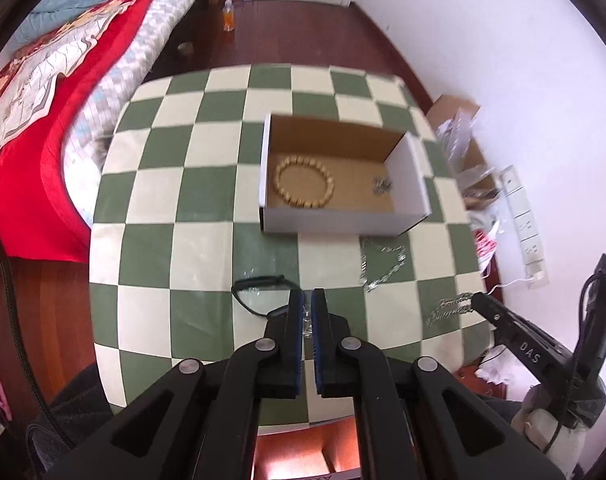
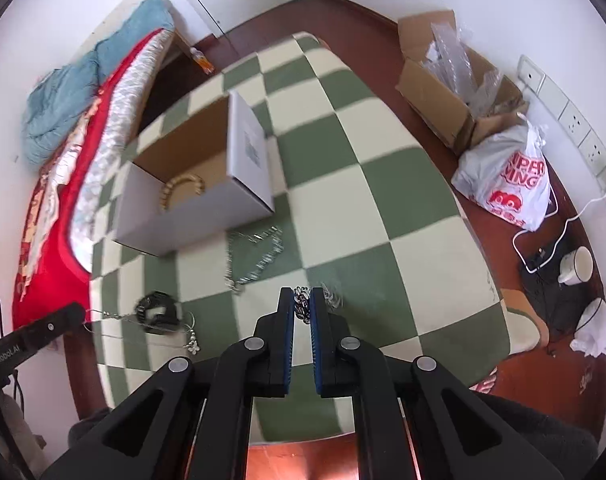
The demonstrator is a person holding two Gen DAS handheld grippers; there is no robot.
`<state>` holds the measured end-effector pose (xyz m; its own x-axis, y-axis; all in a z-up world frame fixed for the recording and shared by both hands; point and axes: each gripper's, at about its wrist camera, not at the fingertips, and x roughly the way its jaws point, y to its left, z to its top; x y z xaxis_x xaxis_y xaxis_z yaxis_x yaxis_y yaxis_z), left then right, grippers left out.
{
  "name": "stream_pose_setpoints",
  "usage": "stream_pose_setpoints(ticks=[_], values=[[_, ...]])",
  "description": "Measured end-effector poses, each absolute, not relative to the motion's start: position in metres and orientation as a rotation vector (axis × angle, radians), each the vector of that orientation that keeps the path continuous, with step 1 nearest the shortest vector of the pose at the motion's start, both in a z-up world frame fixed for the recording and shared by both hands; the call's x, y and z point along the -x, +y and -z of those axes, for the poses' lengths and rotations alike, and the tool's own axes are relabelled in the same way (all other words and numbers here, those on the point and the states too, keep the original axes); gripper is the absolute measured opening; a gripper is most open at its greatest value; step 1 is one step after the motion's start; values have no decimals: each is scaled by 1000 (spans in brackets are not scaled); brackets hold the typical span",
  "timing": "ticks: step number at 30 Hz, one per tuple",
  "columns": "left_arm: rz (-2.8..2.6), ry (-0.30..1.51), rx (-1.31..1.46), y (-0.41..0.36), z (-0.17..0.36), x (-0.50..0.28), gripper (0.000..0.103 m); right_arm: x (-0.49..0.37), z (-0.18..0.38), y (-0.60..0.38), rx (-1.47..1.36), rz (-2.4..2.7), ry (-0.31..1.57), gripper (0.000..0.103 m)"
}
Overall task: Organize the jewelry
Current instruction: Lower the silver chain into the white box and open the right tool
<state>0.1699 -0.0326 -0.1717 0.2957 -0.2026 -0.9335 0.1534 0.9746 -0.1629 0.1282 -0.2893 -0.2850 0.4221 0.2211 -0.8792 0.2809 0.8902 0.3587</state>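
Right gripper (image 2: pixel 303 307) clamped on chain (image 2: pixel 301 304), left gripper (image 1: pixel 307 312) on necklace (image 1: pixel 306 322); lift clear, drop in box (image 1: pixel 343 222) at 12.

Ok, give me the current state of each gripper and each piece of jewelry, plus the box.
left gripper: shut on thin silver necklace
right gripper: shut on chunky silver chain
cardboard box: open, upright
bead bracelet: inside box
silver necklace: loose on tablecloth
black bracelet: on tablecloth

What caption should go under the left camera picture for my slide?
Left gripper pinches a thin chain while a bead bracelet sits in the box.
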Motion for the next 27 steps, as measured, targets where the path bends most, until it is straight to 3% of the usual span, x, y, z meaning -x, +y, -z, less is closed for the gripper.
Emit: stream_pose_setpoints(ticks=[20,27], values=[[331,991,-19,-40,25,-197,2,-145,135,-264,-433,-74,992,8],[338,989,-15,-43,12,-228,2,-169,104,-252,-407,-111,959,8]])
